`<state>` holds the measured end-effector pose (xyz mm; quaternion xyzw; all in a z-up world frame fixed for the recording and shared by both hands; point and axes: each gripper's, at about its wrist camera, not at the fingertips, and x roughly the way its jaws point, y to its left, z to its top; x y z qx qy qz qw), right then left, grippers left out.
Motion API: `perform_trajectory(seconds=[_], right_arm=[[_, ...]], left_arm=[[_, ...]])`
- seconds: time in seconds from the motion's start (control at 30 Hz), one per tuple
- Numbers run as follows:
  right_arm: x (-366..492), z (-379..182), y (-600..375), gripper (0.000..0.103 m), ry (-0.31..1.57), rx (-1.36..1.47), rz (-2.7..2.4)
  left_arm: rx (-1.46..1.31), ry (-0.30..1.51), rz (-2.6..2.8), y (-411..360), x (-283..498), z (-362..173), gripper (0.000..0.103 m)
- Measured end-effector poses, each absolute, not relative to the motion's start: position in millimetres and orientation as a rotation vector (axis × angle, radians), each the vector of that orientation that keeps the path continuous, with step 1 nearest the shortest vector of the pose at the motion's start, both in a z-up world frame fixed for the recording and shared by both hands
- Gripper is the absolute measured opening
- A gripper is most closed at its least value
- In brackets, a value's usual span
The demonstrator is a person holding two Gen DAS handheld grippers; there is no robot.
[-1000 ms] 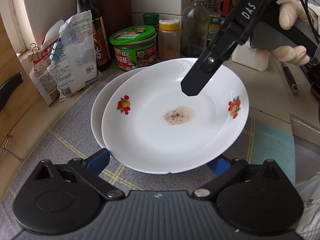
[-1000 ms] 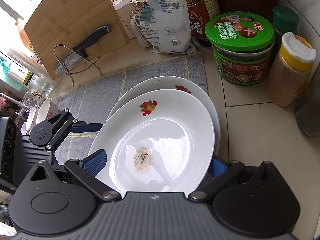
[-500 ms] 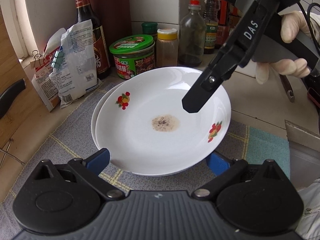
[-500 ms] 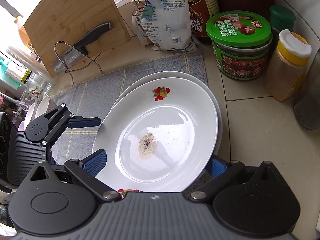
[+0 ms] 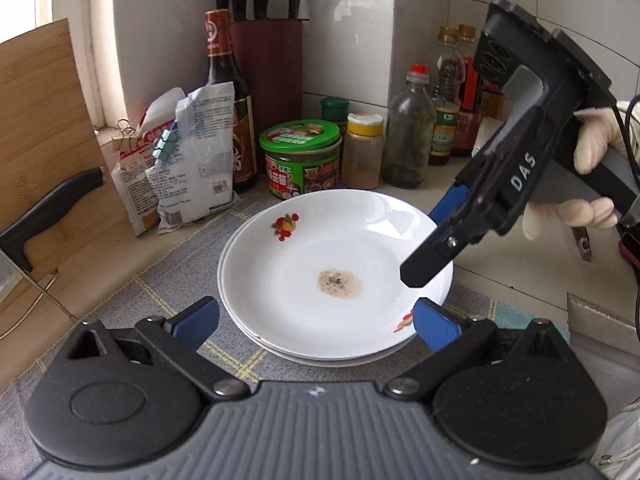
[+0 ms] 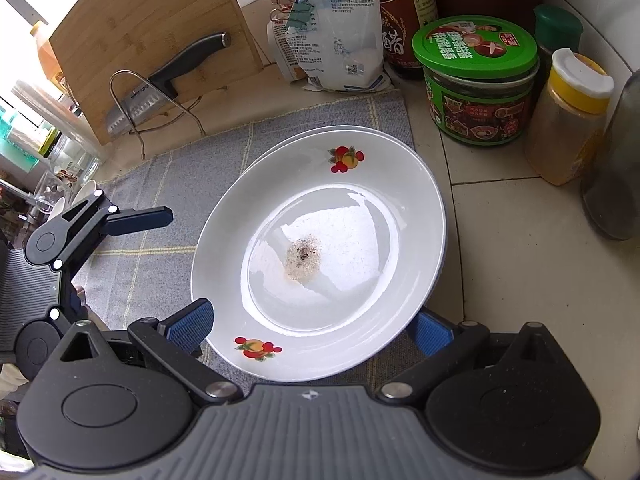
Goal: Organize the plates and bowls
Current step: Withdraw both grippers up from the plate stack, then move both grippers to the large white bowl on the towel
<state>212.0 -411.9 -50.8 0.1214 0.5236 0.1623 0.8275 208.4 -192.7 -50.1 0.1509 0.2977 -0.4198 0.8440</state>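
the top plate [image 6: 320, 240], round and so with no long axis, carries a small patch of residue and sits nested on a second plate [image 5: 256, 340], both on the grey mat [image 6: 160, 184] in front of the green-lidded jar [image 6: 476, 80]. the right gripper [image 6: 312, 322] is nearer, its jaws spread wide on either side of the near rim, grasping nothing. the left gripper [image 5: 316, 316] is likewise released, just short of the stack on the side away from the jar.

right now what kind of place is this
Most likely a home kitchen counter: a knife block against tiled walls, sauce bottles in the corner, a cutting board, and stacked plates on a mat.
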Motion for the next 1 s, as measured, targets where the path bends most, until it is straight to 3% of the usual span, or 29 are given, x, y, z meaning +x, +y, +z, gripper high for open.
perform_trajectory(seconds=[0.43,0.63,1.0], right_arm=[[186,-29,-389,0.103,0.967,0.050,0.303],[157,-9,-372,0.103,0.754,-0.084,0.284],[155,-3,-340,0.103,0.628,-0.168,0.443]], left_arm=[[0.225,0.578,-0.795,-173,182,-37,0.102],[0.204,0.466,-0.695,-161,157,-13,0.102],[0.158,0.607,-0.473,-129,128,-27,0.102]])
